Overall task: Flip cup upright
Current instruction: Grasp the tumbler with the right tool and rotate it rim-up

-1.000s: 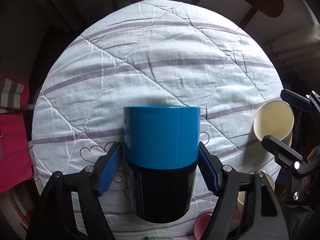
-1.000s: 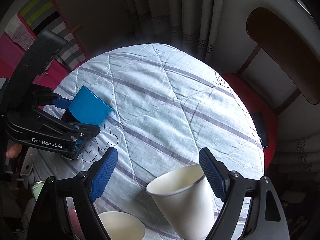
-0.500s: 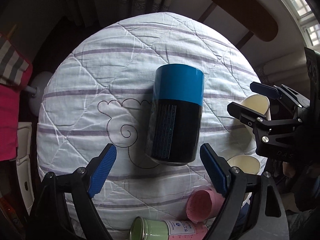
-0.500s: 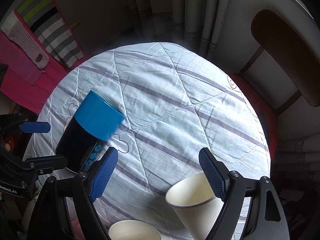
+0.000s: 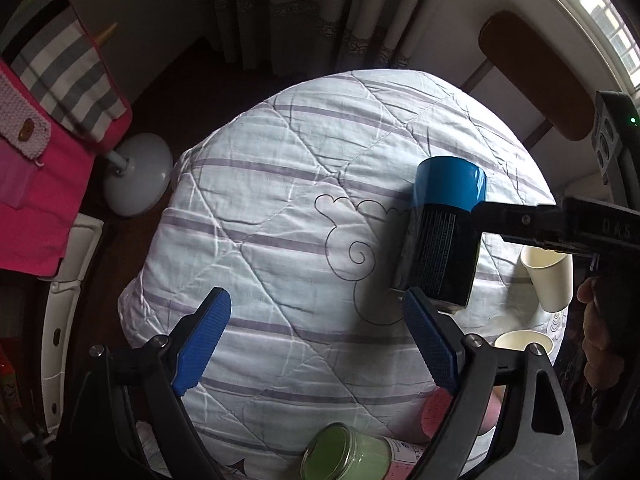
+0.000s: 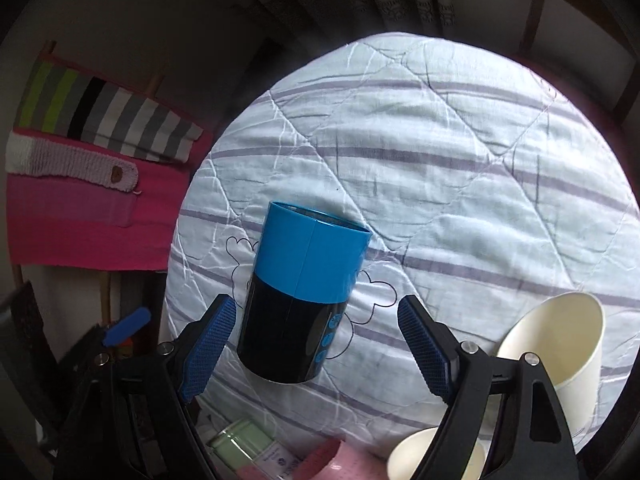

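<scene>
The cup [image 5: 444, 236] is a black cylinder with a blue upper band; it stands upright on the round quilted table [image 5: 280, 216], open rim up. It also shows in the right wrist view [image 6: 300, 300]. My left gripper [image 5: 316, 340] is open and empty, pulled back to the left of the cup. My right gripper [image 6: 316, 344] is open, its jaws on either side of the cup's black base without touching it. In the left wrist view a right gripper finger [image 5: 520, 220] crosses in front of the cup.
A white paper cup [image 6: 560, 356] stands at the right near the table edge, another paper cup [image 6: 432, 456] lower down. A green jar [image 5: 348, 456] and a pink roll [image 5: 440, 412] lie at the near edge. A chair back [image 5: 536, 80] stands behind; pink cloth [image 5: 36, 200] hangs left.
My left gripper let go of the cup and drew back left and up. My right gripper swung left from the paper cup and now straddles the blue and black cup.
</scene>
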`<state>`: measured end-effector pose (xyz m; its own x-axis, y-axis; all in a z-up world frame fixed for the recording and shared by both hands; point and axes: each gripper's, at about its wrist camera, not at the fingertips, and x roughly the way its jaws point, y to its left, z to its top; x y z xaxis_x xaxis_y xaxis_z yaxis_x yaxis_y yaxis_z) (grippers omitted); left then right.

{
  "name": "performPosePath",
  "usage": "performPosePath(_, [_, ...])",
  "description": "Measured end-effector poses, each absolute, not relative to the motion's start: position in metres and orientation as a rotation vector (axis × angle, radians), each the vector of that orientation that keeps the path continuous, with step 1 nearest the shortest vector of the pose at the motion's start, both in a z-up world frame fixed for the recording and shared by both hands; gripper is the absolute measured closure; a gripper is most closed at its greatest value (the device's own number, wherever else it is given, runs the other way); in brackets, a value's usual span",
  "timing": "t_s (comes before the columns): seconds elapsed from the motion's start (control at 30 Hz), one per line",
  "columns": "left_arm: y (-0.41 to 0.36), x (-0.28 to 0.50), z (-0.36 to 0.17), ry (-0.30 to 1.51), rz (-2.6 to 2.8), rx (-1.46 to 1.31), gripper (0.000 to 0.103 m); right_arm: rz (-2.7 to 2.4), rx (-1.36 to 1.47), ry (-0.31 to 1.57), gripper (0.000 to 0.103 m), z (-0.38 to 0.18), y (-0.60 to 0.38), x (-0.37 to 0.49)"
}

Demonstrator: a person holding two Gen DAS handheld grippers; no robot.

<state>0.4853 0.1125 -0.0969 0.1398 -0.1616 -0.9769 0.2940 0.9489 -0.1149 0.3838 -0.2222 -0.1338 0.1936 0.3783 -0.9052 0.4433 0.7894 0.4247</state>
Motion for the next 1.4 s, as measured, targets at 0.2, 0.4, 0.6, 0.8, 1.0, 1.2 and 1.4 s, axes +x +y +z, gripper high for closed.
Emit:
performPosePath(0.2, [0.121, 0.48, -0.104, 1.378, -0.273, 0.11, 0.014, -0.079, 0.896, 1.499, 0.019, -0.165, -0.222, 0.395])
performPosePath(0.4, [0.128, 0.481, -0.107, 1.372, -0.23, 0.109, 0.013, -0.041, 0.892, 1.507, 0.023, -0.171, -0.215, 0.408])
performPosePath(0.6, [0.128, 0.478, -0.109, 1.376, -0.232, 0.092, 0.013, 0.004, 0.83, 1.544, 0.032, -0.176, -0.214, 0.418])
performPosePath(0.8, [0.129, 0.472, -0.108, 1.375, -0.221, 0.081, 0.013, 0.046, 0.735, 1.489, 0.033, -0.163, -0.215, 0.422])
performPosePath(1.0, [0.137, 0.461, -0.1, 1.372, -0.206, 0.019, 0.012, 0.015, 0.442, 1.29, 0.033, -0.126, -0.213, 0.432])
performPosePath(1.2, [0.142, 0.448, -0.1, 1.372, -0.202, -0.018, 0.012, -0.003, 0.133, 1.136, 0.033, -0.111, -0.201, 0.425])
performPosePath(1.4, [0.144, 0.44, -0.102, 1.378, -0.199, -0.041, 0.012, 0.024, -0.014, 1.058, 0.033, -0.106, -0.184, 0.395])
